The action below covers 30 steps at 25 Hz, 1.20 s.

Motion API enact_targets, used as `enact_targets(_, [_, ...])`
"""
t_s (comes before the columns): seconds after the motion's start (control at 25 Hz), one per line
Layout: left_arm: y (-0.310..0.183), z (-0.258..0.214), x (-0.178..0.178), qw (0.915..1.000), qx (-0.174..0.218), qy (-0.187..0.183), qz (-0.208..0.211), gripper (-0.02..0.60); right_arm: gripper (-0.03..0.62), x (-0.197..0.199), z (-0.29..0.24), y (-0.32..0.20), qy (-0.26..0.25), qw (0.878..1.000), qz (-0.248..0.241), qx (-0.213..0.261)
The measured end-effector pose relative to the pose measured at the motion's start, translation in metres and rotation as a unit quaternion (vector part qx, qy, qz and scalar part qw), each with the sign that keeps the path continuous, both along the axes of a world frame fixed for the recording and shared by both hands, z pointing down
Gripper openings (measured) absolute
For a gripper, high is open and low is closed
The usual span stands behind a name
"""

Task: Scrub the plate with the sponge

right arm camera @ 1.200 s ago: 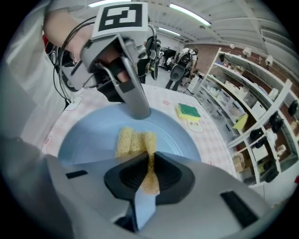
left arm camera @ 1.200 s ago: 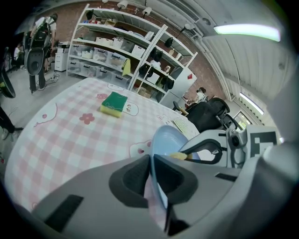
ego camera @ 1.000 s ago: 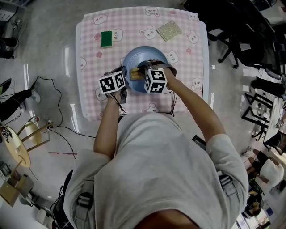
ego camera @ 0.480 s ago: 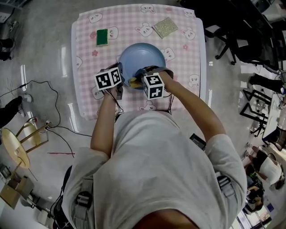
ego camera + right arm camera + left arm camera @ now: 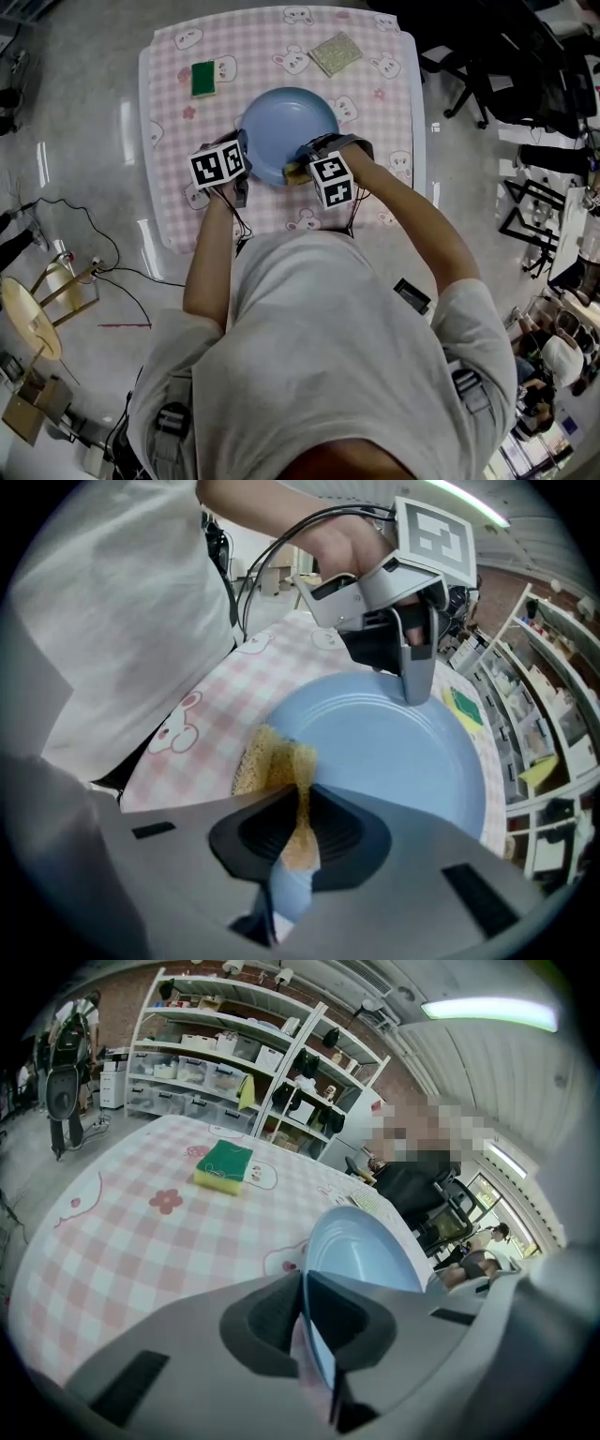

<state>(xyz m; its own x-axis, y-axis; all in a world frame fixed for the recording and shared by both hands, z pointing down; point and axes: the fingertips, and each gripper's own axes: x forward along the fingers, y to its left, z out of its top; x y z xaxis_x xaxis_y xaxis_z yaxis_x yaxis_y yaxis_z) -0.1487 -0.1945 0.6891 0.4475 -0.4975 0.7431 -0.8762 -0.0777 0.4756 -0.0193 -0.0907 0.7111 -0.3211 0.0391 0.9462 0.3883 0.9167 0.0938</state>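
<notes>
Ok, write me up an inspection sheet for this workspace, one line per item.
Surface: table under a pink checked cloth with bunny prints.
Job's things: blue plate mid-table; yellow sponge pressed on its near edge.
Clutter: green sponge far left, scouring pad far right, both apart from the plate.
Grippers: left gripper jaws have just been closing and clamp the plate's rim; right gripper jaws shut on the yellow sponge.
Cables: leads trail from the grippers; loose cable on the floor, left.
Surroundings: office chairs right; shelves beyond the table; wooden stool left.
</notes>
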Motion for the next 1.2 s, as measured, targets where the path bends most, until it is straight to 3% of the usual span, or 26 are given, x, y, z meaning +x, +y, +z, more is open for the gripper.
enact_targets(0.36, [0.005, 0.003, -0.001, 1.0000, -0.004, -0.003, -0.001, 0.029, 0.044, 0.026, 0.002, -0.021, 0.033, 0.998, -0.018, 0.050])
enact_targets(0.64, [0.002, 0.005, 0.000, 1.0000, -0.003, -0.004, 0.001, 0.029, 0.044, 0.046, -0.002, -0.059, 0.065, 0.991, 0.023, 0.111])
enact_targets(0.76, [0.000, 0.006, 0.005, 1.0000, -0.004, -0.003, 0.007, 0.029, 0.044, 0.055, -0.010, -0.076, 0.056, 0.987, 0.078, 0.128])
enact_targets(0.92, [-0.006, 0.010, 0.006, 0.9994, -0.009, -0.029, 0.015, 0.028, 0.044, 0.063, -0.034, -0.093, -0.004, 0.975, 0.187, 0.123])
enact_targets(1.04, [-0.012, 0.011, 0.007, 0.9984, -0.005, -0.051, 0.023, 0.028, 0.044, 0.069, -0.054, -0.094, -0.058, 0.955, 0.272, 0.107])
enact_targets(1.2, [-0.016, 0.014, 0.006, 0.9961, -0.006, -0.081, 0.034, 0.032, 0.044, 0.072, -0.079, -0.094, -0.129, 0.915, 0.374, 0.084])
